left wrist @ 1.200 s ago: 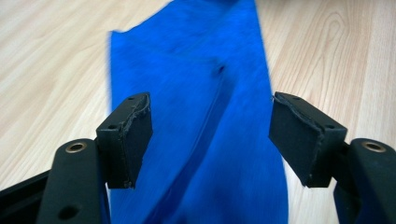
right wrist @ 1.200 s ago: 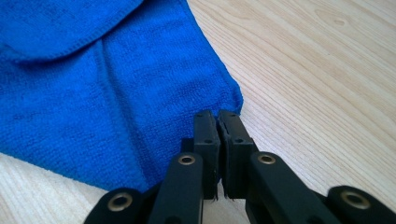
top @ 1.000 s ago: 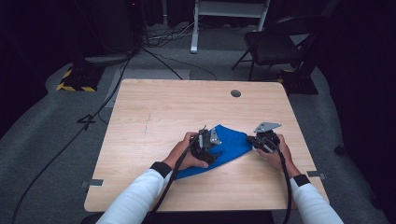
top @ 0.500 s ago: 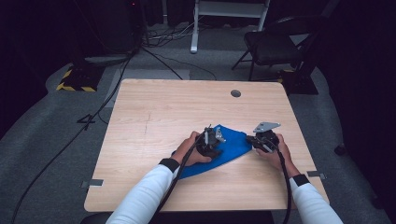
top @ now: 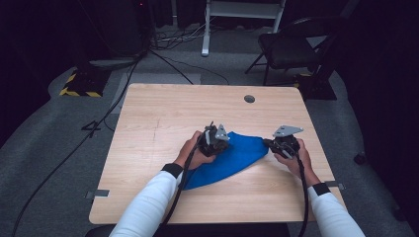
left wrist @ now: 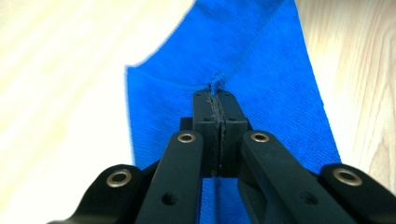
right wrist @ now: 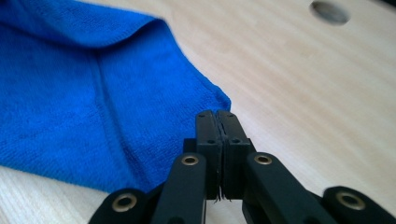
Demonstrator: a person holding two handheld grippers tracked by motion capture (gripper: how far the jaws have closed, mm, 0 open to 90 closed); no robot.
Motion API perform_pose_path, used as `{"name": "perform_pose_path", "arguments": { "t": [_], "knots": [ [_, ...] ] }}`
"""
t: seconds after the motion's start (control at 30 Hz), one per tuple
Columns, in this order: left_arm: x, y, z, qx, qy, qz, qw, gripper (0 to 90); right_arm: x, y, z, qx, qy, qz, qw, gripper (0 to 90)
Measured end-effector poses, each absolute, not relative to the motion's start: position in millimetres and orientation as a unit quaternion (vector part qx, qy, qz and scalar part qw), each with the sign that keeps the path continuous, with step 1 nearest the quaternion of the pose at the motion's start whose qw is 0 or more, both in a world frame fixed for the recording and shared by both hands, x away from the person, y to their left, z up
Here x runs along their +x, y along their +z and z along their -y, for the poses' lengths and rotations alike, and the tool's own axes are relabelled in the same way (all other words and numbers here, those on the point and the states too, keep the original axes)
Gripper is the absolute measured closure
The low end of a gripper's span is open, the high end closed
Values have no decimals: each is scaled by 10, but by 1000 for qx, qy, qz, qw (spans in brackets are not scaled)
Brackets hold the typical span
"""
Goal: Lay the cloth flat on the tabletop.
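Note:
A blue cloth (top: 237, 159) lies partly folded on the wooden table (top: 163, 118), right of centre. My left gripper (top: 216, 139) is over the cloth's far left part. In the left gripper view its jaws are shut on a puckered pinch of the blue cloth (left wrist: 261, 60). My right gripper (top: 280, 144) sits at the cloth's right corner. In the right gripper view its jaws are shut at that corner of the blue cloth (right wrist: 93, 98), which spreads flat to the left with a raised fold at the back.
A round cable hole (top: 249, 98) is in the table near its far edge, also seen as the hole (right wrist: 329, 11). A chair (top: 291, 47) stands beyond the table's far right corner, and cables run over the floor at the left.
My left gripper has shifted a little to the right and away from the person, taking its pinch of cloth along. The right gripper has stayed at the cloth's corner.

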State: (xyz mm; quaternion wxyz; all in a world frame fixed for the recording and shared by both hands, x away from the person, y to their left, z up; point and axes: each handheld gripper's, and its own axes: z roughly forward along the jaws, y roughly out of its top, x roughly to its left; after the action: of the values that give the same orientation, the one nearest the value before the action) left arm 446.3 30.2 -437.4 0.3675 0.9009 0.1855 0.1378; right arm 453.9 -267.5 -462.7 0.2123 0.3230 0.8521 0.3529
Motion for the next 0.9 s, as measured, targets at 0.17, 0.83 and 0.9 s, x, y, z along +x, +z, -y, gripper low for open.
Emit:
{"name": "perform_pose_path", "arguments": {
  "t": [0.17,0.83,0.9],
  "knots": [
    [4515,-4069,-452,884,166,-193,391,888,4557,-4334,2743,327,384,-831,234,892],
    [4390,-2985,-1097,810,273,-201,479,889,4415,-3135,2822,284,452,-778,331,892],
    [4362,-2945,-1154,806,278,-201,482,888,4399,-3117,2828,282,458,-775,332,892]
  ]
}}
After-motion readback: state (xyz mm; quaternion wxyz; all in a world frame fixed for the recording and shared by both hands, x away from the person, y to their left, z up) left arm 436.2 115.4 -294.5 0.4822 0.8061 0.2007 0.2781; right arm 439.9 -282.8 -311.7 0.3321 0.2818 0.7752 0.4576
